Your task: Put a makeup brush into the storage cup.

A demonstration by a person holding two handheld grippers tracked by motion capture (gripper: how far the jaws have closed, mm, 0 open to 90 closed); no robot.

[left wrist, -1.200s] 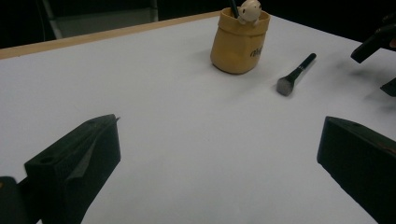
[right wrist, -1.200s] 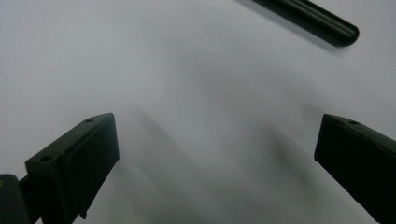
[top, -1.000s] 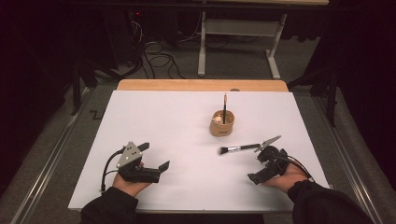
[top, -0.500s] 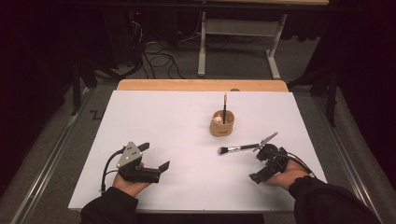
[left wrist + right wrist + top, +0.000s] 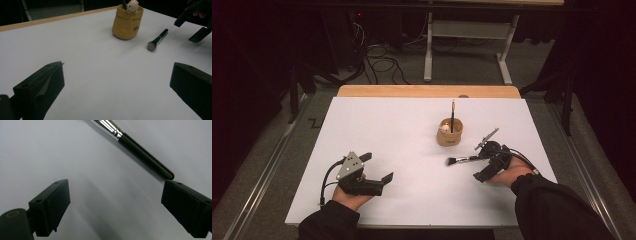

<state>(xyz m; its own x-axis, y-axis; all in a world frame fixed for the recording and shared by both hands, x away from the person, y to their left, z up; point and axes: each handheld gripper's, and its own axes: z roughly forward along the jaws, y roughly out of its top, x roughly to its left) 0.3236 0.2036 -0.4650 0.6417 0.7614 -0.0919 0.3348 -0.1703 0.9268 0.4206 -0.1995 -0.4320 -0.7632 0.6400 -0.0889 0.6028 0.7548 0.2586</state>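
Right claw (image 5: 115,205) beside slim glossy brush (image 5: 140,150)

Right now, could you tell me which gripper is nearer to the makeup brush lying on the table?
Right. The right gripper sits at the makeup brush handle end; the left gripper rests far across the table.

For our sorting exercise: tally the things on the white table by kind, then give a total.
Makeup brushes: 2 (one lying flat, one upright in the holder)
Yellow holders: 1
Small pale figures in the holder: 1
Total: 4
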